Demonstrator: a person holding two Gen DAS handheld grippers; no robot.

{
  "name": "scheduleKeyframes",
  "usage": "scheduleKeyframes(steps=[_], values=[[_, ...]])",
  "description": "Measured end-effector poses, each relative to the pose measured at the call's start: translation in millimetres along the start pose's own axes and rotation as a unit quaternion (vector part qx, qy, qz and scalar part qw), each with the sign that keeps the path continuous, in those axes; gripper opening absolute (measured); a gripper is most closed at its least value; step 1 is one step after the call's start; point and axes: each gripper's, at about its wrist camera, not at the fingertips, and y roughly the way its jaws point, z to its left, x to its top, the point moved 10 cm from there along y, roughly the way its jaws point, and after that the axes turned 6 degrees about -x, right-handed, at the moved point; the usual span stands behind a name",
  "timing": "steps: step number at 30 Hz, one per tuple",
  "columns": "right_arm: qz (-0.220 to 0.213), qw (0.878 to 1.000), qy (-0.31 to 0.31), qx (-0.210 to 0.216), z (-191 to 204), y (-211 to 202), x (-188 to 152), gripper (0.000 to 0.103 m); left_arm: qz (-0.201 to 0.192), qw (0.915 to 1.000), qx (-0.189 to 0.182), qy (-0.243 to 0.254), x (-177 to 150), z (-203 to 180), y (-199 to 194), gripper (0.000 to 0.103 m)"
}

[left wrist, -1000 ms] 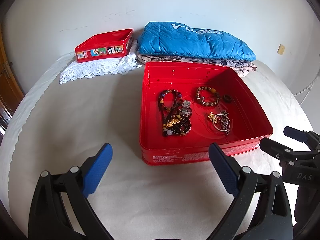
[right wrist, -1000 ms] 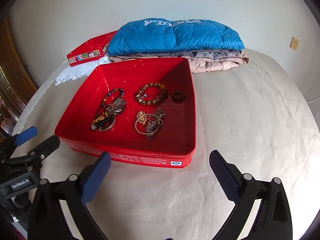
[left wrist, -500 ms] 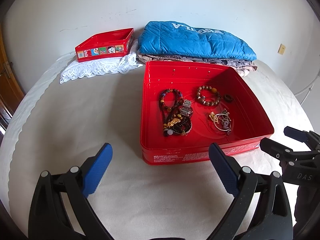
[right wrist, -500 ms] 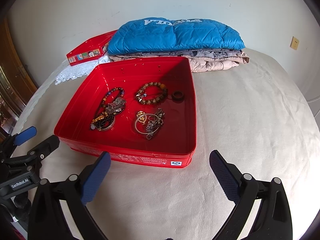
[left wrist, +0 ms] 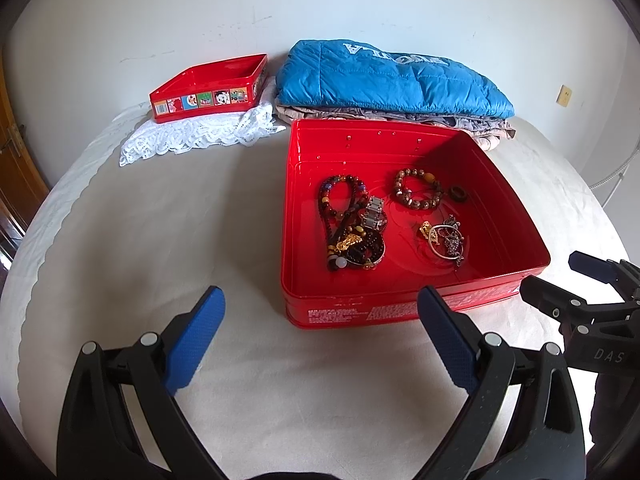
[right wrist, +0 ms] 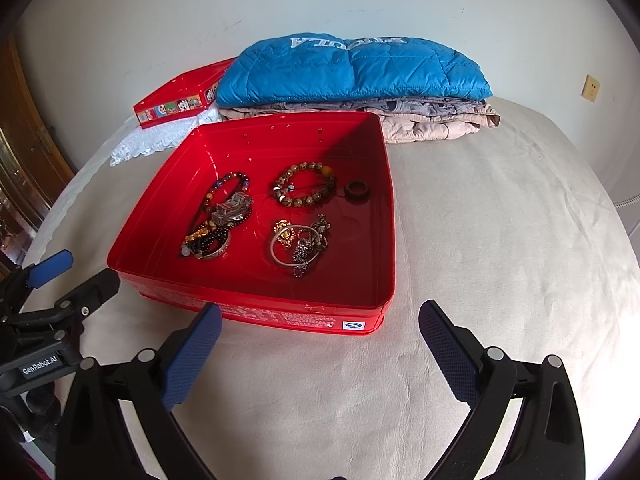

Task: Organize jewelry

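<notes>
We hold both grippers, left (left wrist: 320, 336) and right (right wrist: 320, 340), fingers spread wide and empty, just in front of the red tin (right wrist: 360, 216). The jewelry (right wrist: 260, 216) lies inside the tin, on its floor.

"DAS" marks the right gripper (left wrist: 560, 280); "GenRobot.AI" marks the left gripper (right wrist: 80, 276)

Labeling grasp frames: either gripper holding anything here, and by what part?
Nothing held. The left gripper and right gripper are both open over the bed, short of the red tin; the jewelry lies inside it.
</notes>
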Motion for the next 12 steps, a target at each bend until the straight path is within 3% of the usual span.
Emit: scheduleKeyframes(steps=[12], values=[[0.000,1.000,-0.001,0.000,0.3,0.1,-0.1,0.099,0.003,1.0000,0.000,0.001,0.2,-0.6,1.0,0.096]])
